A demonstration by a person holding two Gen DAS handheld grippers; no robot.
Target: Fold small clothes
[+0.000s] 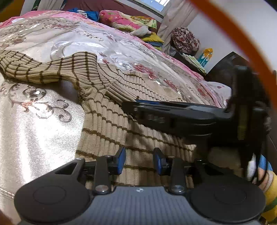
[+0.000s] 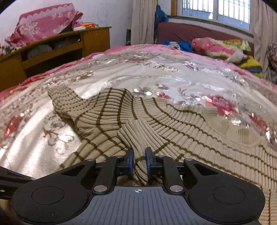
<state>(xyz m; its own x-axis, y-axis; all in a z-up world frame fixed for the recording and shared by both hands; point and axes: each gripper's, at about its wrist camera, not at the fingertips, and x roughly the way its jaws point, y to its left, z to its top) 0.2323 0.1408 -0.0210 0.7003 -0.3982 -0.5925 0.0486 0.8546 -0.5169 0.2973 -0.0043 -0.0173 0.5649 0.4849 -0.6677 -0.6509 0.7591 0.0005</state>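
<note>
At the far left of the right wrist view a wooden cabinet (image 2: 57, 48) stands against the wall with a pink flowered cloth (image 2: 43, 22) heaped on top. Next comes the bed, covered by a shiny silver and pink floral bedspread (image 2: 31, 152). On it lies the task's garment, a beige ribbed sweater (image 2: 199, 138) with thin brown stripes, spread across the near and right part of the bed. One sleeve (image 1: 34, 69) runs out to the left, its cuff lying flat on the bedspread.

The left gripper (image 1: 139, 160) hangs over the near body of the sweater with its blue pads (image 1: 122, 159) well apart and only striped knit showing in the gap; nothing is held. Further right in that view the right gripper's fingers (image 1: 173, 112) reach in from the right across the sweater.

From its own camera, the right gripper (image 2: 139, 160) has its jaws drawn close together on a bunched fold of ribbed knit, a cuff-like end (image 2: 138, 136) of the sweater, which fans out just beyond the fingertips.

At the far right, by the maroon headboard (image 2: 190, 32) under the window (image 2: 216, 8), lie a pink and yellow floral pillow (image 2: 216, 46) and some blue clothing (image 2: 180, 45)
</note>
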